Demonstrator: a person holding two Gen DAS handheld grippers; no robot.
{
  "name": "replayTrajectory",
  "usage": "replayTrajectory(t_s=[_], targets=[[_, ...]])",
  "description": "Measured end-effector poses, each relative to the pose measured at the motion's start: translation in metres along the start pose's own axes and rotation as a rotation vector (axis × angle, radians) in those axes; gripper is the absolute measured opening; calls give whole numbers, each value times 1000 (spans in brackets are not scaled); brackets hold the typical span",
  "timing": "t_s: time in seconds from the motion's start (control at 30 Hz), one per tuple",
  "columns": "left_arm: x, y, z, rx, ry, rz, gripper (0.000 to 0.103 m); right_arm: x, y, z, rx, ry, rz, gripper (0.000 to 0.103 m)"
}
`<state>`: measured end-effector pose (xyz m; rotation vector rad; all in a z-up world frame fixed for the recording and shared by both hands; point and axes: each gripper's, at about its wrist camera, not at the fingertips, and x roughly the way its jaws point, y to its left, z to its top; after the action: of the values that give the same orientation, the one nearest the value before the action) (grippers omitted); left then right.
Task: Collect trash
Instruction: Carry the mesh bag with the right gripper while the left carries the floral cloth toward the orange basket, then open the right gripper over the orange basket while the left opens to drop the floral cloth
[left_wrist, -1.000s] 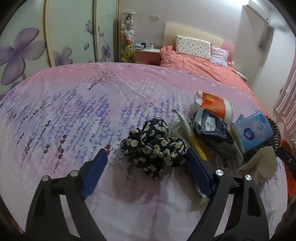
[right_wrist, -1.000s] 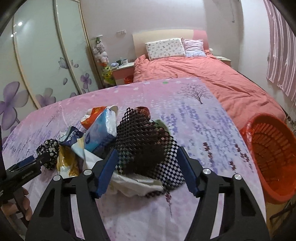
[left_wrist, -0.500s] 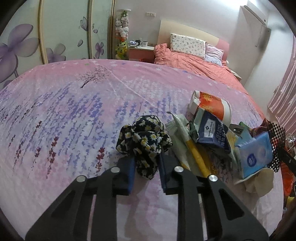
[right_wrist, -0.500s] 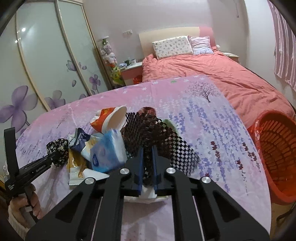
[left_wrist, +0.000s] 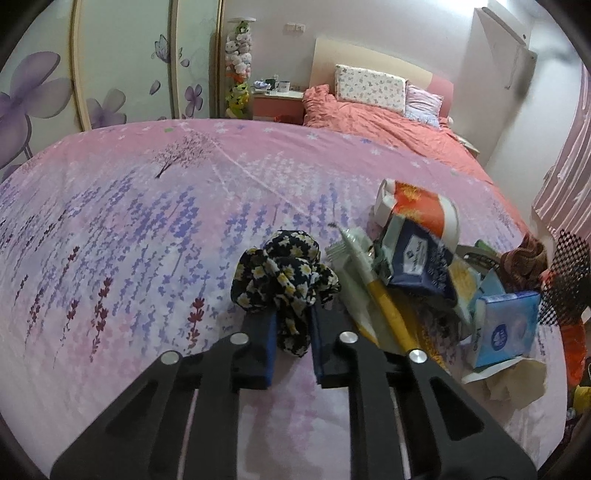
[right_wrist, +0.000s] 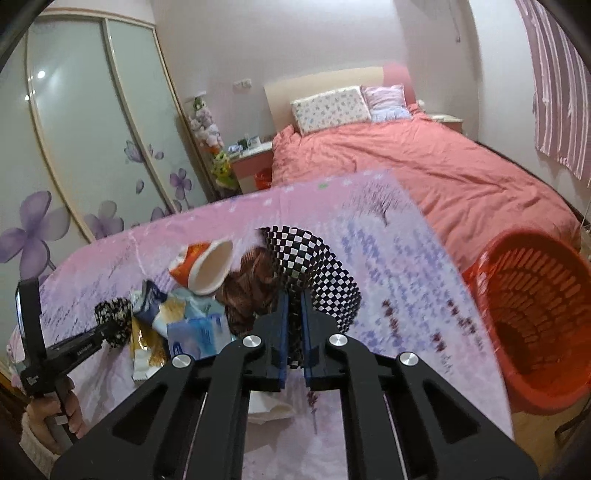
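My left gripper (left_wrist: 293, 325) is shut on a black cloth with a daisy print (left_wrist: 282, 273), which bunches up above the blue pads on the pink flowered bedspread (left_wrist: 129, 229). My right gripper (right_wrist: 294, 325) is shut on a black-and-white checkered cloth (right_wrist: 314, 258) and holds it lifted off the bedspread (right_wrist: 399, 280). A brown patterned cloth (right_wrist: 251, 291) hangs against it. Between the two lies a heap of litter: an orange cup (left_wrist: 417, 210), a dark blue packet (left_wrist: 417, 258), a blue tissue pack (left_wrist: 506, 328), a yellow-handled tube (left_wrist: 384, 299).
An orange-red plastic basket (right_wrist: 532, 306) stands on the floor off the right edge of the bedspread. Beyond lie a bed with a coral quilt (right_wrist: 424, 166), a nightstand (left_wrist: 280, 99) and wardrobe doors (right_wrist: 92, 122). A hand (right_wrist: 55, 410) holds the left gripper's handle.
Both grippers went from wide open to shut, the left on the daisy cloth, the right on the checkered cloth. The right one then rose, pulling the checkered cloth up from the heap.
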<state>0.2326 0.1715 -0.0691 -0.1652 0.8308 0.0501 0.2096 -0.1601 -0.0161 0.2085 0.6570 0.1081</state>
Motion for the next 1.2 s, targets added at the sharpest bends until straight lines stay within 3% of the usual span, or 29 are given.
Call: replayTrajectory(t_s=[0.23, 0.43, 0.83, 1.2], targets=[[-39, -10, 12, 33, -62, -29, 14, -24, -8, 13, 2, -75, -30, 7], [-85, -47, 22, 95, -133, -85, 14, -51, -22, 18, -7, -130, -65, 7], [-137, -165, 22, 214, -178, -301, 14, -101, -79, 24, 29, -217, -169, 7], [-134, -268, 4, 334, -148, -461, 14, -114, -128, 24, 111, -247, -240, 7]])
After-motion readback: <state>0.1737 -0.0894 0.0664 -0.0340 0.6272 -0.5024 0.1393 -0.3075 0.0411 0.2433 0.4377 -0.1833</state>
